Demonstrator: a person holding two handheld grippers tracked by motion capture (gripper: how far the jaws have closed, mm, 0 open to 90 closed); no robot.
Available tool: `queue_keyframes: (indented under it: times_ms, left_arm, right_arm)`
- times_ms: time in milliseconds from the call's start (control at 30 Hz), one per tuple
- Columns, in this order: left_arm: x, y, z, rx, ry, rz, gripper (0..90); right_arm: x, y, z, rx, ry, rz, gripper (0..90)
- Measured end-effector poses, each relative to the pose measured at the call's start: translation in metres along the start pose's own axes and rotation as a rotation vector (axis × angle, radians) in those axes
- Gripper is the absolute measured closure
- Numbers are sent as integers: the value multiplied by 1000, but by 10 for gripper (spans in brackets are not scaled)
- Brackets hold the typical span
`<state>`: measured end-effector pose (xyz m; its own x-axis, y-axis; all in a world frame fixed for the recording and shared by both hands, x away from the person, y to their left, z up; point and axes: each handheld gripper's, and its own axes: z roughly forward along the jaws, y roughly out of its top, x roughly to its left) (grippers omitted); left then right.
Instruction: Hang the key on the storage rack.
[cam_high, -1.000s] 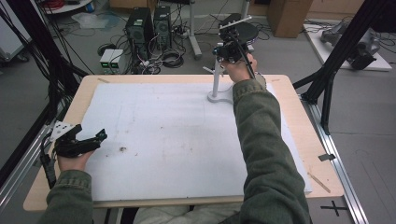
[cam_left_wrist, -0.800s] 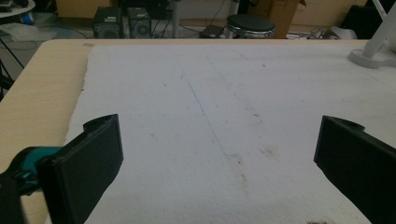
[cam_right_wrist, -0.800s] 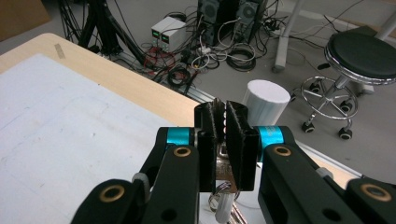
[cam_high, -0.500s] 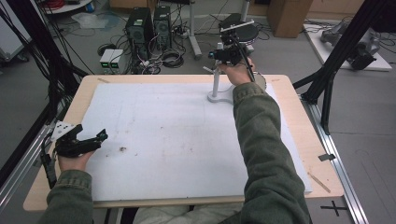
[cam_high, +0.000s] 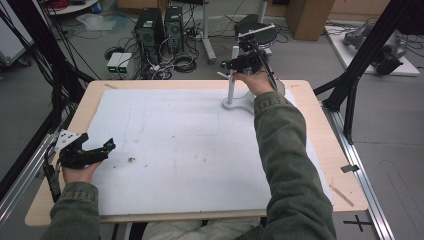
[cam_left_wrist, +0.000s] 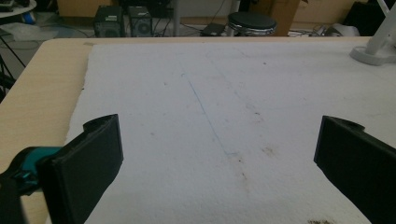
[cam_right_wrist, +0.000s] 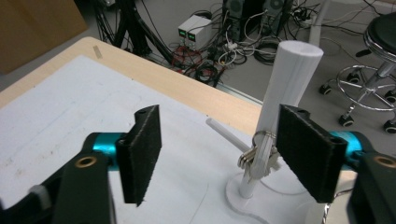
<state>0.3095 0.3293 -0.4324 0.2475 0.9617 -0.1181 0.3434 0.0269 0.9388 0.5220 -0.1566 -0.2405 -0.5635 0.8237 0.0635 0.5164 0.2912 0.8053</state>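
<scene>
White stand (cam_right_wrist: 285, 84) upright near surface's far edge — keys (cam_right_wrist: 254, 156) hung on its peg; right claw (cam_right_wrist: 219, 154) spread apart beside it, left claw (cam_left_wrist: 219, 163) apart.

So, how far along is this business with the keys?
The keys hang by their ring on the peg of the stand; whether they were just hung or are about to be taken, I can't tell. In hand: the right gripper has its fingers open either side of them, gripping nothing. The left gripper sits open over the mat. Left: probably closing or backing off.
</scene>
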Motion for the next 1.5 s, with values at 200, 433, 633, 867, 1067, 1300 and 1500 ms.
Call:
queue_keyframes:
  times_ms: [200,433,633,867,1067,1300,1500]
  left_arm:
    - [0,0,0,-4,-2,-3,17]
    - [0,0,0,-5,-5,-4,17]
    - [0,0,1,-8,-7,-12,17]
    - [0,1,0,-5,-12,-11,17]
    - [0,1,0,-3,-11,-11,17]
    - [-1,1,0,-2,-8,2,17]
    - [-1,1,0,-3,-3,0,17]
  right_arm:
    - [0,-9,-3,27,14,5,206]
    - [-4,-21,-6,73,17,20,102]
    - [-1,-27,-9,105,-5,6,12]
    - [-2,-38,-17,98,-6,31,12]
    - [3,-41,-27,111,-38,18,12]
    - [2,-53,-34,88,-33,24,12]
    - [2,-66,-42,57,-19,31,12]
